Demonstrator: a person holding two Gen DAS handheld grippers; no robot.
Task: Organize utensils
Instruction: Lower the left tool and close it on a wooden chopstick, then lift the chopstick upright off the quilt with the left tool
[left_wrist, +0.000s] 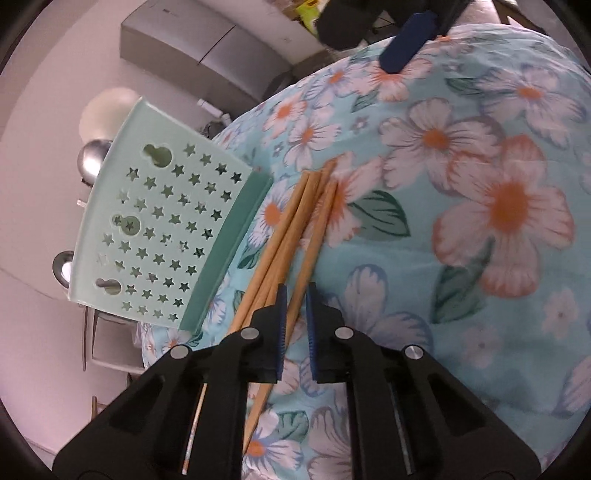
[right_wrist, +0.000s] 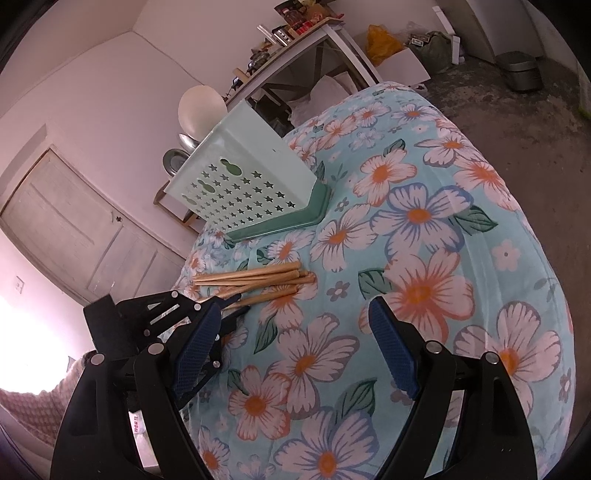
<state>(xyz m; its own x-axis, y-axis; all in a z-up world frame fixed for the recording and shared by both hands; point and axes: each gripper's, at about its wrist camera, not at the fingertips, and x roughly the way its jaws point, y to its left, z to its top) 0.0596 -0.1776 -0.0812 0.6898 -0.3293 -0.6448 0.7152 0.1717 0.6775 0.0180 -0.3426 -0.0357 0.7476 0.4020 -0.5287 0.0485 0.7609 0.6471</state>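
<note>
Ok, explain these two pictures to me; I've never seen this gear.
There is no robot: a person holds a two-finger gripper in each hand, and a fisheye camera on each looks along its fingers. One view is from the left gripper, the other from the right gripper. On the flowered cloth lie wooden chopsticks beside a mint rack with star holes. The left jaws stand nearly shut around one chopstick; whether they pinch it is unclear. The right jaws are wide open and empty.

right gripper (right_wrist: 299, 350) jaws wide over floral cloth (right_wrist: 424, 221) | left gripper (right_wrist: 231, 301) at chopsticks (right_wrist: 258, 280) (grip unclear) | holder (right_wrist: 251, 177) beyond
</note>
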